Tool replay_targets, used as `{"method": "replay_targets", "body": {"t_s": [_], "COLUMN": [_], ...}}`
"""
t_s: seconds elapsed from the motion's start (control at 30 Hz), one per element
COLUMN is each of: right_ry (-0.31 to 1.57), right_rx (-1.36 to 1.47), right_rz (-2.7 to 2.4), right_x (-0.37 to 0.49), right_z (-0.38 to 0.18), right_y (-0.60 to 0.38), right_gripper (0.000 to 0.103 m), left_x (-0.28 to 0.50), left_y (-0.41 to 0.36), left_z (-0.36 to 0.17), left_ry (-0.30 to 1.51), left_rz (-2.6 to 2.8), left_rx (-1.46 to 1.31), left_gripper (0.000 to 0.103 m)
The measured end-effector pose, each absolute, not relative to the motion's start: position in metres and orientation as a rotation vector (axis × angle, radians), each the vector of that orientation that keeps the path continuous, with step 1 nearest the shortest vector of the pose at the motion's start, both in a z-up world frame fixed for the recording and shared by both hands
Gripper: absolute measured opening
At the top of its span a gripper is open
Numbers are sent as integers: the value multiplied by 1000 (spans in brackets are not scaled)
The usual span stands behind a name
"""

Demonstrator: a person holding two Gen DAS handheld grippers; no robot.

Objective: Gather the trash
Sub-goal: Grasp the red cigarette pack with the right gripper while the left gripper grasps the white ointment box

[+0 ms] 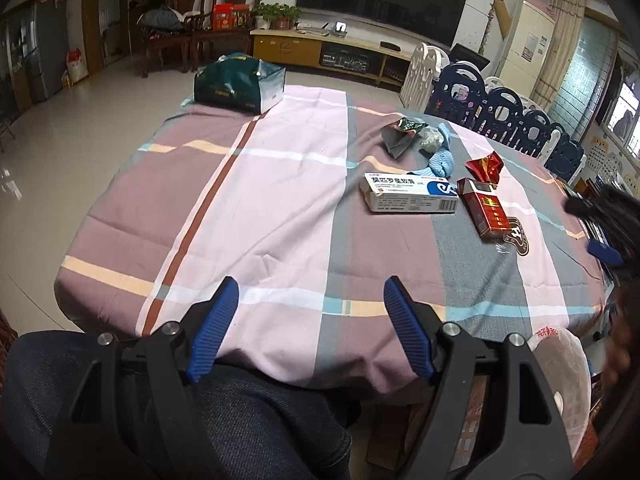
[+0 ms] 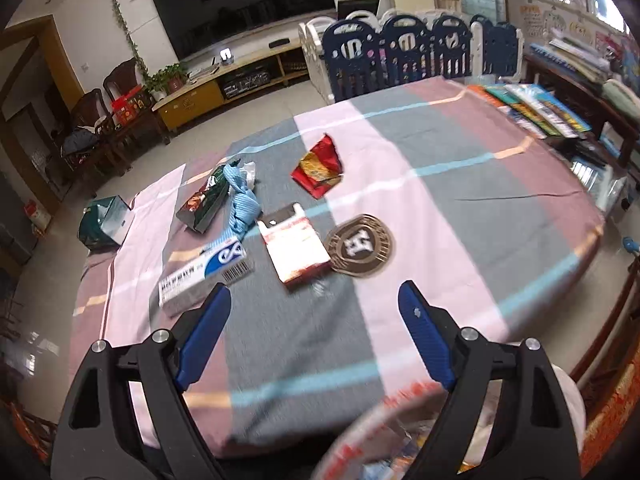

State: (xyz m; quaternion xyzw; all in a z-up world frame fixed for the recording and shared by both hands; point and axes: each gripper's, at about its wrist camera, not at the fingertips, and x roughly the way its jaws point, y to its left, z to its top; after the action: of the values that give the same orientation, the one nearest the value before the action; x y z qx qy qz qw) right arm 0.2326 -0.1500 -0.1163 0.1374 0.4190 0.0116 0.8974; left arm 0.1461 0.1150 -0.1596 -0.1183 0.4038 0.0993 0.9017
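The red cigarette pack (image 2: 295, 249) is seen lying flat on the cloth-covered bench (image 2: 460, 184), its long axis running away from the right tool (image 2: 314, 300), almost dead ahead and a little beyond the fingertips. The white medicine box (image 2: 204, 272) is found just left of it, slanted. The right tool is held wide open and empty. The left tool (image 1: 312, 292), also spread and empty, is kept well apart from the pack (image 1: 483, 207), so the right is judged the nearer.
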Motion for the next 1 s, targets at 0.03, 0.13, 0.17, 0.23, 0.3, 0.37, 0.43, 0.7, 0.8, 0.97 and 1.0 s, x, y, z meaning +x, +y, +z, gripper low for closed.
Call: {"method": "replay_targets", "body": {"t_s": [0.03,0.13,0.17,0.23,0.3,0.37,0.43,0.7,0.8,0.97,1.0], "right_ry": [879,949,972,1012,1046,1056,1058,1063,1070,1089,1096], "right_rx": [285,172,121,13,-45,-53,-53,-36,36,125,157], "right_rz": [38,54,47,24,28,50,76,175,206,257,263], "right_x": [247,300,313,335,349,352,353,338,316,266,256], "right_z": [-121,-145,-154,-172,-189,-197,-200,-204,-196,-189,-189], "right_y": [-145,-118,-109,-96,-89,-89,-89,-99,-116,-149,-158], "right_gripper": [84,84,84,84,84,84,80,56,56,56,56], "left_x": [147,147,146,145,147,154,167,255,299,358,366], "left_y": [117,117,117,119,123,127,129,108,89,65,61], "left_z": [-161,-164,-165,-166,-166,-166,-164,-144,-154,-182,-187], "left_ry": [841,853,853,853,851,852,849,761,837,949,960], "left_rz": [202,183,181,175,166,149,115,-99,-215,-357,-377], "left_rx": [-247,-240,-234,-220,-216,-218,-198,23,100,161,172], "left_gripper": [76,76,76,76,76,76,76,91,94,94,94]}}
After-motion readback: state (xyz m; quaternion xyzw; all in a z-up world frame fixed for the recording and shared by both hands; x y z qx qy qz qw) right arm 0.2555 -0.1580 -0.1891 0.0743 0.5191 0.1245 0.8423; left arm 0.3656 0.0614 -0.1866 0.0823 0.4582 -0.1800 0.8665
